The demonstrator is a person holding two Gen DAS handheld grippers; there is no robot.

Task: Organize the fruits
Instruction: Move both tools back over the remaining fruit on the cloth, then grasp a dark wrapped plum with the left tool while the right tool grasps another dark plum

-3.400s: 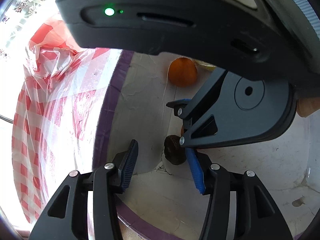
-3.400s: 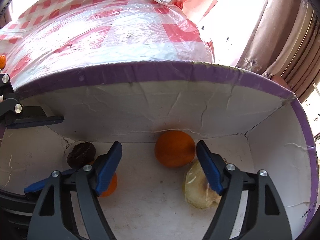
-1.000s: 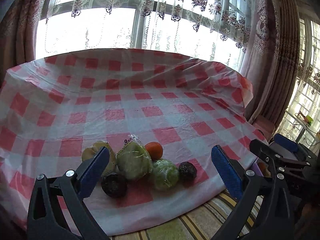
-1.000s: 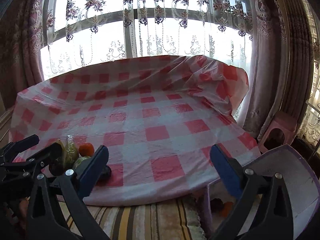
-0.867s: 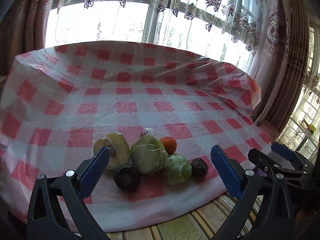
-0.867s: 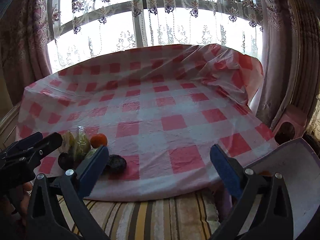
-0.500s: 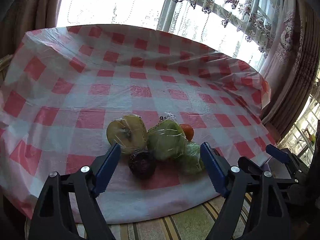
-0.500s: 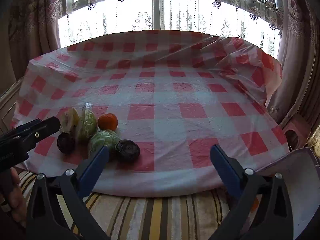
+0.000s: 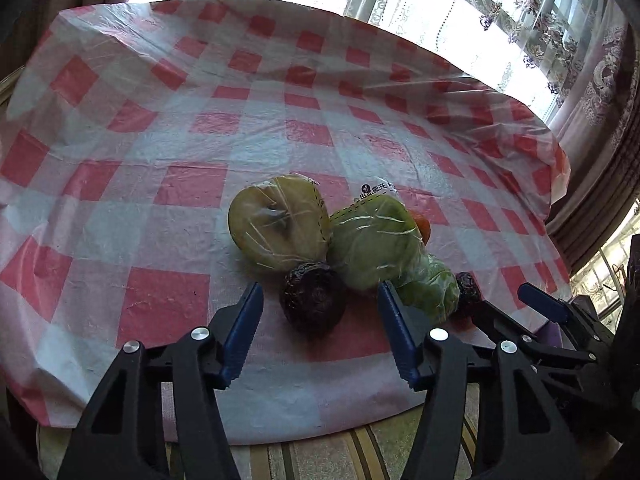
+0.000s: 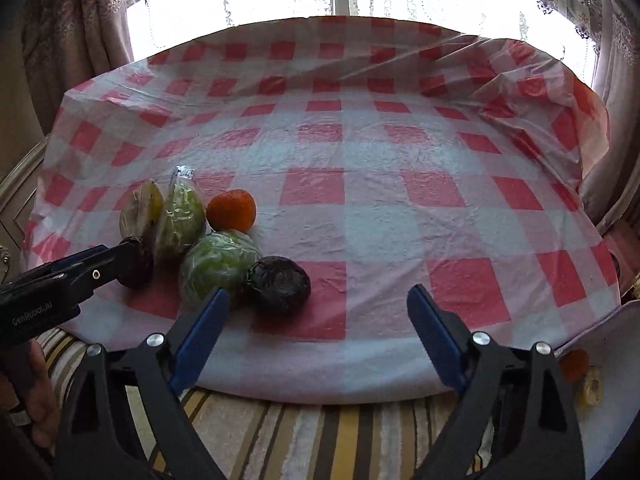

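Both grippers are down at the near edge of the table with the red-and-white checked plastic cloth (image 9: 168,184), where the fruit sits bunched in one tight cluster. The left gripper (image 9: 320,320) lines up on a dark, wrinkled purple-brown round fruit (image 9: 314,298); its blue-padded jaws have just been closing, and that fruit now sits between them, but the pads stand apart from its skin on both sides, so nothing is gripped yet. Behind it, touching, lie a yellow-green fruit in clear wrap (image 9: 276,224) and a pale green wrapped one with a printed label (image 9: 374,240). From the right wrist view, the right gripper (image 10: 318,312) has jaws that have also just been narrowing, yet they gape wide with only cloth between the tips; a second dark wrinkled fruit (image 10: 280,282) lies just beyond its left pad, against a wrapped green leafy ball (image 10: 218,262), with a small orange fruit (image 10: 232,210) behind. I'd judge each hand is picking a loose outer piece, easiest to lift clear. The white purple-rimmed box (image 10: 616,344), low right, already holds fruit, likely the destination.
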